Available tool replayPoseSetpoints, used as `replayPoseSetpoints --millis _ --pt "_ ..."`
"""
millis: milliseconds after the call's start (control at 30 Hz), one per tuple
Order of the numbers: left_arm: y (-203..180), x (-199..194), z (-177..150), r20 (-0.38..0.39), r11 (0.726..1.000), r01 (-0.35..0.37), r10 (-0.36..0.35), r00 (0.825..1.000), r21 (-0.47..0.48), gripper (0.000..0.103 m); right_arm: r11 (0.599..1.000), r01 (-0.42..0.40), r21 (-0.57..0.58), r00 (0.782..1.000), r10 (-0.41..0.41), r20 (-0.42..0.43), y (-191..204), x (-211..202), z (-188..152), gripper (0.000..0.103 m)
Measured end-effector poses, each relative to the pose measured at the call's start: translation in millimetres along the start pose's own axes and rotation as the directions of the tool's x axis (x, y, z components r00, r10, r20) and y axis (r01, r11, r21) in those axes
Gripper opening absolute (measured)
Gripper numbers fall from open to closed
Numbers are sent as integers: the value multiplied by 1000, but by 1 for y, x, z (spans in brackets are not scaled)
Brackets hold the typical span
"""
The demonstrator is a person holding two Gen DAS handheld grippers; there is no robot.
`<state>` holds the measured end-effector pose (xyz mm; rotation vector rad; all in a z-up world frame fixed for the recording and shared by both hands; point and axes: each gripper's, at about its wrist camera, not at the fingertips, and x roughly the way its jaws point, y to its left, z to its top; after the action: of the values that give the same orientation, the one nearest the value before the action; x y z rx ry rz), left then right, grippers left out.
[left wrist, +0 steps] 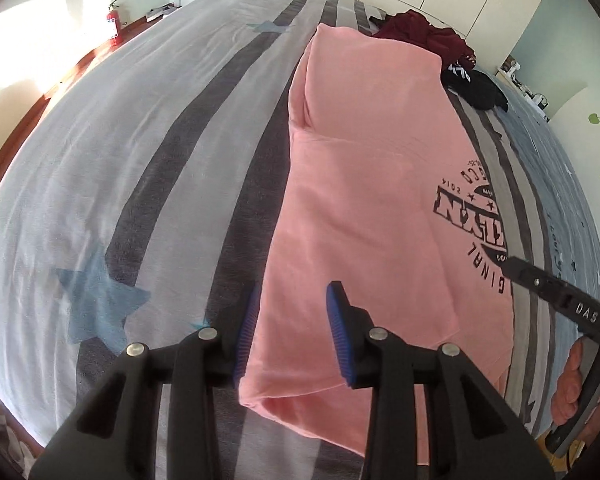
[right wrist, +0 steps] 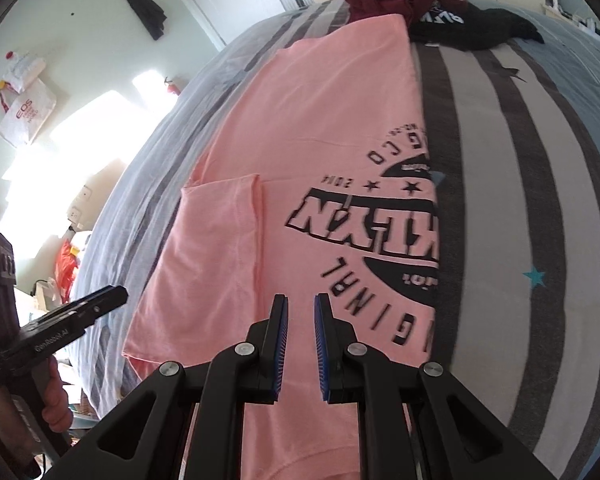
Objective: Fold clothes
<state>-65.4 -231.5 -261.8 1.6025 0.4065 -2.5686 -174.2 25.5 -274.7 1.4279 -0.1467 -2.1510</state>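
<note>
Nearest the left wrist camera, at 6 o'clock, the left gripper [left wrist: 294, 300] hangs over the near left edge of the pink T-shirt [left wrist: 364, 208]. Its blue pads [left wrist: 338, 320] stand apart, with fabric below the gap and nothing pinched. At 4 o'clock in that view, the right gripper [left wrist: 512, 268] reaches in over the shirt's black print, with a hand [left wrist: 572, 384] on its grip.

From the right wrist camera, at 6 o'clock, the right gripper [right wrist: 301, 304] shows its pads drawn close with a narrow slot between them; no cloth is in the slot. The pink T-shirt [right wrist: 312, 128] lies flat along the striped bed cover [right wrist: 500, 168], one sleeve folded inward at 9 o'clock, and the print runs off its right edge at 3 o'clock.

Farther off, at 1 o'clock, a black garment [right wrist: 476, 24] and a maroon garment [right wrist: 388, 0] lie bunched just beyond the shirt's far end. At 10 o'clock, a red fire extinguisher [left wrist: 114, 26] stands by the wall.
</note>
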Motion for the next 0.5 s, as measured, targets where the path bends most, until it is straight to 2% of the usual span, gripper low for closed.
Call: replayPoseSetpoints --millis 167,333,500 --pt "1 23 -25 -66 999 3 1 998 53 31 997 -61 -44 998 60 -20 37 28 -1 12" --pt "6 36 -38 -96 998 22 -17 995 52 34 999 -35 -42 992 30 -120 50 65 -23 12" --pt "9 36 -31 -153 998 51 -44 987 40 40 999 -19 -27 989 15 -147 46 65 -37 12"
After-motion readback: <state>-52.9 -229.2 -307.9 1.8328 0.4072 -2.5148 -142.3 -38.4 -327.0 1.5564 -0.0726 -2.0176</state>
